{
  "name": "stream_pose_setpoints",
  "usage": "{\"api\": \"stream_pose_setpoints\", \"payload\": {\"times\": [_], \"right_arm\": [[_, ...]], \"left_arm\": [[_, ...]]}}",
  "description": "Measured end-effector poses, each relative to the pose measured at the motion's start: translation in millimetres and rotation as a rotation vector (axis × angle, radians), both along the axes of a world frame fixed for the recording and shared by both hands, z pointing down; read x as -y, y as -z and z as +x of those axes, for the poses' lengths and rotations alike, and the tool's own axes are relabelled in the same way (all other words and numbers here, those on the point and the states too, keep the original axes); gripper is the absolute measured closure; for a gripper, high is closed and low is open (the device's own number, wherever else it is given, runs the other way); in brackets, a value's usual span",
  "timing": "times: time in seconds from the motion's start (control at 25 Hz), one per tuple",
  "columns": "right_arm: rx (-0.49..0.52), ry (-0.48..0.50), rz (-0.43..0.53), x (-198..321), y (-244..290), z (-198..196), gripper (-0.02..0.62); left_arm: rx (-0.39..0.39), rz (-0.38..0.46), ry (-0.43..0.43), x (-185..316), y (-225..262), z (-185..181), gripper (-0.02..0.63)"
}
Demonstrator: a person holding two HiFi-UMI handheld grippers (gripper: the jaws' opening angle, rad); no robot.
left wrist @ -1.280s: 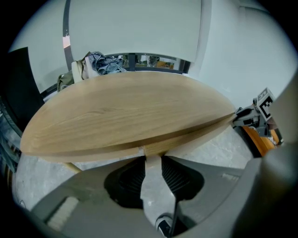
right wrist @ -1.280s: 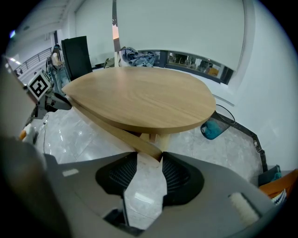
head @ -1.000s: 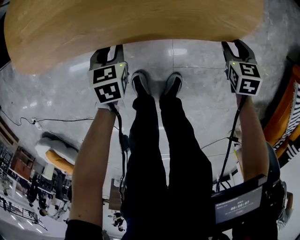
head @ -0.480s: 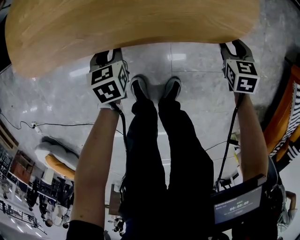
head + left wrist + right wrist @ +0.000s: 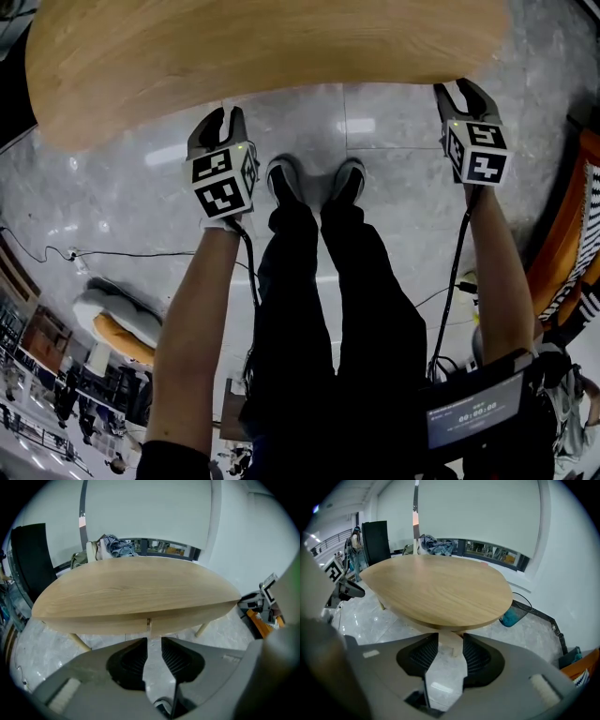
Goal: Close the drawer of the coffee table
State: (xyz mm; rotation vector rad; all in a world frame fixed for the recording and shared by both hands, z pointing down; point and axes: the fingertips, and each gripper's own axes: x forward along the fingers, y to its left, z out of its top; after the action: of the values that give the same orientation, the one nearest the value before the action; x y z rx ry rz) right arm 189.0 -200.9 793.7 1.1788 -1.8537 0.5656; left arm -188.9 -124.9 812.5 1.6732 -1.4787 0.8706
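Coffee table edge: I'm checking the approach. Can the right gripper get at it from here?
Probably yes: the right gripper points at the near edge of the coffee table, close up, jaws apart, with nothing standing between.

Wooden table top (image 5: 272,56) spans the upper frame. Left gripper (image 5: 220,117) sits just short of its near edge, jaws lately closing a little, nothing gripped. Right gripper (image 5: 466,92) reaches that edge; contact cannot be confirmed. Black-trousered legs (image 5: 328,309) and shoes (image 5: 286,178) stand between them on grey tiled floor (image 5: 122,197)
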Motion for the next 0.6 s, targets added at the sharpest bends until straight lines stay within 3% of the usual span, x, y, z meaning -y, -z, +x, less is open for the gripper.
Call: {"api": "stream_pose_setpoints", "payload": {"times": [0.2,0.48,0.6], "right_arm": [[0.008,0.011,-0.023,-17,1,-8,0.431],[0.065,-0.014,0.039,-36,94,-28,0.445],[0.092,-0.024,0.102,-29,138,-33,0.449]], "left_arm": [[0.011,-0.003,-0.034,-23,6,4,0.502],[0.061,0.093,-0.157,-38,98,9,0.501],[0.053,0.151,-0.158,-34,141,13,0.5]]}}
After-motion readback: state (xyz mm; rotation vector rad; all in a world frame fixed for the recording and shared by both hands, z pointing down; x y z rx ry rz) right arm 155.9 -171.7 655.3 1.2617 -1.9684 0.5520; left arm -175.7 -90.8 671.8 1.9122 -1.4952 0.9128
